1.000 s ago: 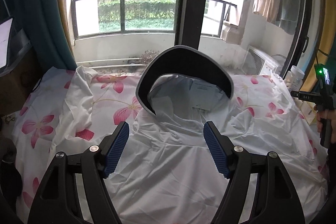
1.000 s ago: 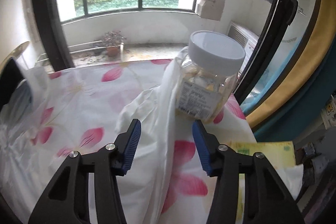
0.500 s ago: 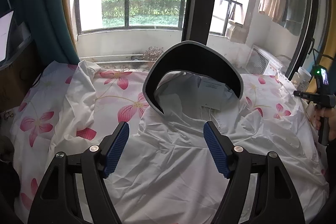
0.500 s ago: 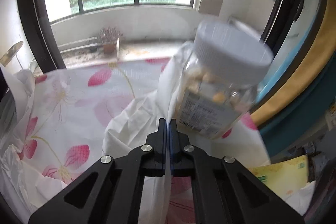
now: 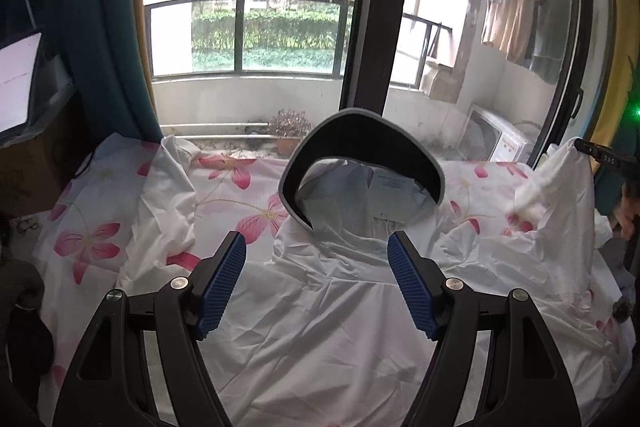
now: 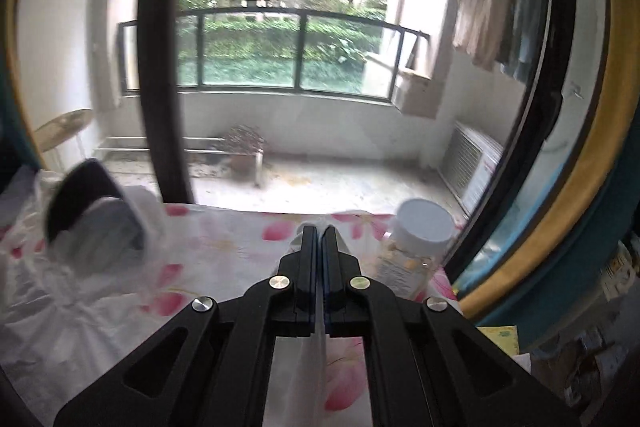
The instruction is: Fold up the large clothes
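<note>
The white jacket (image 5: pixel 320 327) lies spread on the flowered sheet (image 5: pixel 100 243), hood (image 5: pixel 360 151) at the far side. The left hand-held gripper (image 5: pixel 316 283) hangs wide above it. The right hand-held gripper (image 6: pixel 319 239) pinches the raised sleeve (image 5: pixel 560 187), near a jar (image 6: pixel 416 247).

You have a plain white hooded jacket (image 5: pixel 320 327) with a dark grey brim (image 5: pixel 360 131) lying on a white bedsheet printed with pink flowers (image 5: pixel 92 247). Your left gripper (image 5: pixel 316 283) has blue ribbed pads (image 5: pixel 222 285) on black arms. The clear plastic jar (image 6: pixel 416 251) carries a white lid.
</note>
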Tool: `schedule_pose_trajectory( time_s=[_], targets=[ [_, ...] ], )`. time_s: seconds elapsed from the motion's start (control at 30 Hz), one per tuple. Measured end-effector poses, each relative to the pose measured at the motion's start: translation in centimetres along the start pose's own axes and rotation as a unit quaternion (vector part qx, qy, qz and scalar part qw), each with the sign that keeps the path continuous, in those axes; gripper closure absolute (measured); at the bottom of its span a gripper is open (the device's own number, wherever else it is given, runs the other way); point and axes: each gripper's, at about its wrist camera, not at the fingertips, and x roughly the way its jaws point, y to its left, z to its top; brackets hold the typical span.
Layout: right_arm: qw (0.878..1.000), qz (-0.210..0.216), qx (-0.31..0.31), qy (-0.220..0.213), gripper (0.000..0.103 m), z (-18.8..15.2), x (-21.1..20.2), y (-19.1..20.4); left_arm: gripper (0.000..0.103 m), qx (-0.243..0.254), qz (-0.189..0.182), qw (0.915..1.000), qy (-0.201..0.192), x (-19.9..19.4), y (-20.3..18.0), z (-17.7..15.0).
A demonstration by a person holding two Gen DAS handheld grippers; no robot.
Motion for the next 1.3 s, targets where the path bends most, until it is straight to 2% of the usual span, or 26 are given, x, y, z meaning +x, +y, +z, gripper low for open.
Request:
schedule_pose_trajectory(
  time_s=[0.33, 0.47, 0.53, 0.57, 0.67, 0.8, 0.9, 0.93, 1.0, 1.07, 1.1, 1.17, 1.23, 1.3],
  targets=[
    [0.997, 0.062, -0.036, -0.029, 0.101, -1.1, -4.6, 9.1, 0.027, -0.001, -0.013, 0.9995, -0.029, -5.0, 2.4, -1.1],
    [0.994, 0.083, -0.033, -0.069, 0.101, -1.4, -7.0, 12.0, 0.027, -0.003, -0.009, 0.9992, -0.039, -7.0, 3.8, -1.8],
    [0.99, 0.105, -0.039, -0.088, 0.101, -2.0, -8.0, 13.3, 0.027, -0.006, -0.005, 0.9992, -0.039, -7.7, 4.6, -2.2],
    [0.988, 0.122, -0.047, -0.084, 0.101, -2.6, -8.4, 14.4, 0.027, -0.008, -0.003, 0.9992, -0.038, -7.9, 4.9, -2.5],
    [0.979, 0.17, -0.109, -0.009, 0.101, -5.3, -7.5, 17.9, 0.027, -0.016, 0.002, 0.9993, -0.032, -8.4, 6.1, -3.4],
    [0.955, 0.206, -0.191, 0.09, 0.101, -11.3, -6.6, 22.5, 0.027, -0.024, 0.006, 0.9996, -0.016, -8.3, 7.4, -4.5],
    [0.948, 0.224, -0.186, 0.129, 0.099, -14.1, -6.8, 23.4, 0.027, -0.024, 0.005, 0.9997, -0.006, -8.0, 7.7, -5.0],
    [0.945, 0.233, -0.179, 0.144, 0.096, -14.8, -6.8, 23.7, 0.027, -0.023, 0.004, 0.9997, -0.004, -8.0, 7.8, -5.0],
    [0.939, 0.243, -0.175, 0.167, 0.079, -15.7, -6.9, 23.6, 0.027, -0.02, 0.001, 0.9998, 0.002, -7.7, 7.7, -5.1],
    [0.937, 0.249, -0.163, 0.182, 0.048, -16.5, -7.1, 23.3, 0.027, -0.015, -0.003, 0.9998, 0.009, -7.3, 7.3, -5.1],
    [0.934, 0.259, -0.156, 0.192, 0.044, -16.9, -7.2, 23.1, 0.027, -0.01, -0.005, 0.9999, 0.013, -7.0, 7.0, -5.1],
    [0.932, 0.269, -0.15, 0.191, 0.044, -17.2, -7.8, 22.7, 0.027, -0.004, -0.008, 0.9998, 0.016, -6.7, 6.5, -4.9],
    [0.938, 0.265, -0.134, 0.176, 0.044, -16.3, -8.0, 21.6, 0.027, 0.0, -0.011, 0.9999, 0.012, -6.7, 6.1, -4.5],
    [0.951, 0.251, -0.094, 0.153, 0.044, -14.7, -7.6, 19.5, 0.027, 0.001, -0.013, 0.9999, 0.009, -6.8, 5.8, -4.2]
  ],
)
